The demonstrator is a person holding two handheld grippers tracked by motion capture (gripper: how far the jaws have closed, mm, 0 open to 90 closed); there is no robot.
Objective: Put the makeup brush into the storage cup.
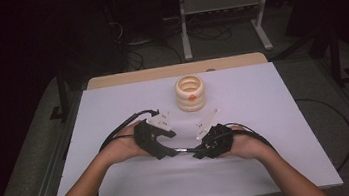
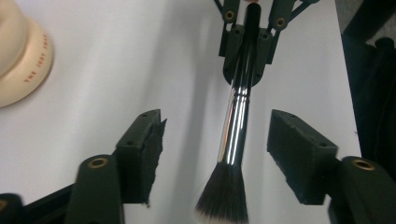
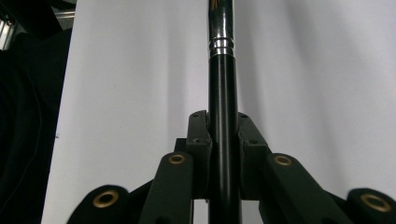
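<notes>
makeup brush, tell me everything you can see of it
The makeup brush has a glossy black handle, a shiny chrome-looking ferrule with ring grooves, and a dark tuft of bristles with pale tips. It is held in the air above the white table, the right gripper shut on its handle. Its bristle end reaches between the open jaws of the left gripper, which do not touch it. The beige ringed holder stands apart from it.

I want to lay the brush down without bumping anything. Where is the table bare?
Bare: the wide strip between the hands and the near table edge, and both flanks of the cream ring stack. Crowded: the middle, where the right gripper clamps the brush between the open left gripper jaws.
</notes>
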